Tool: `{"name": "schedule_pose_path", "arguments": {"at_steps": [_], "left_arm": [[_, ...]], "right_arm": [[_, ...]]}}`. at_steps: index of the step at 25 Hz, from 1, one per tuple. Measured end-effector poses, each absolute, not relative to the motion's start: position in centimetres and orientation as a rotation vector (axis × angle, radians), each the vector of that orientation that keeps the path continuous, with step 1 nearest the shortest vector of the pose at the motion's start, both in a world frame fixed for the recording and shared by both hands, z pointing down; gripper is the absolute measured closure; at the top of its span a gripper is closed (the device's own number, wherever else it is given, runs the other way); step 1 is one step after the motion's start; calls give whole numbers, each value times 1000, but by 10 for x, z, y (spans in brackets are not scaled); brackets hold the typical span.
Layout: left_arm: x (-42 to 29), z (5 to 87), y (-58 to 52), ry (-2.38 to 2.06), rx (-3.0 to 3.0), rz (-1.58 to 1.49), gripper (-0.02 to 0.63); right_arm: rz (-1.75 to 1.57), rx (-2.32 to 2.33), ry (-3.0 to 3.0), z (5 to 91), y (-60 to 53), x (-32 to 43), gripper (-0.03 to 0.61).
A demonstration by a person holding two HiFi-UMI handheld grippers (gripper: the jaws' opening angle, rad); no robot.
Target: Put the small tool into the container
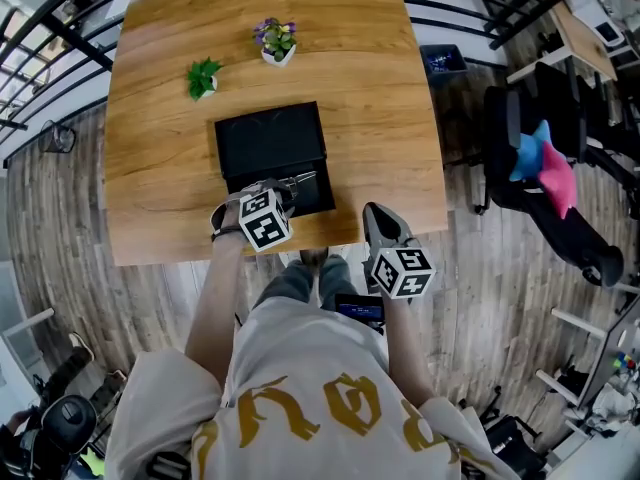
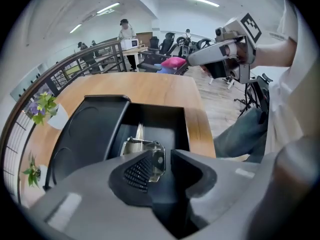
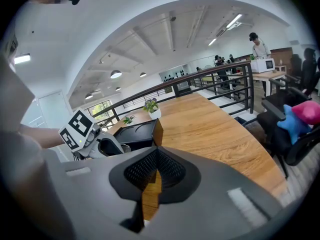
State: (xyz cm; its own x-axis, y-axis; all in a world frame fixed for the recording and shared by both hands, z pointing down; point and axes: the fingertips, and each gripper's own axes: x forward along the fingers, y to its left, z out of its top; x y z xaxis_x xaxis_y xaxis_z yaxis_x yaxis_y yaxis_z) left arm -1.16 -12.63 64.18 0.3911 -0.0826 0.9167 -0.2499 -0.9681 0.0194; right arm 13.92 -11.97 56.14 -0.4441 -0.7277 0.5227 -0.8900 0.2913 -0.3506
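Left tool [image 1: 277, 192] [image 2: 167, 156]: hovering over the container's deep compartment, jaws standing apart with a clear gap, gripping nothing.
Small metal piece [image 1: 303, 180] [image 2: 142, 146]: lying inside that compartment, showing just past the left jaw's pad.
Container [image 1: 270, 138] [image 2: 90, 129]: black, sitting open near the wooden surface's [image 1: 370, 98] front edge.
Right tool [image 1: 374, 213] [image 3: 156, 151]: hanging off the surface's front edge, jaws pressing together, holding nothing.
Potted plants [image 1: 275, 40]: two, standing beyond the container.

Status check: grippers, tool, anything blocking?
Left gripper open over the container, small tool between its jaws, down in it. Right gripper shut, empty, off to the side. Nothing blocking.
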Motion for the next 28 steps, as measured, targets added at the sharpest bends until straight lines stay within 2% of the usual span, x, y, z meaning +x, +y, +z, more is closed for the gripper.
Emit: {"name": "schedule_pose_path", "arguments": {"at_steps": [5, 11, 13, 24, 28], "left_arm": [[-8, 641, -136, -336, 2480, 1580, 502], [-5, 639, -125, -237, 2401, 1536, 411], [-5, 637, -119, -205, 2390, 1559, 400], [-12, 633, -112, -262, 2416, 1572, 401], [-7, 628, -113, -294, 2419, 1480, 460]], "right_arm": [[891, 1488, -2294, 563, -120, 142, 552], [892, 1493, -2300, 560, -123, 141, 552], [890, 1493, -2299, 560, -123, 142, 552], [906, 1496, -2294, 564, -124, 147, 552], [911, 1489, -2294, 566, -124, 145, 554]]}}
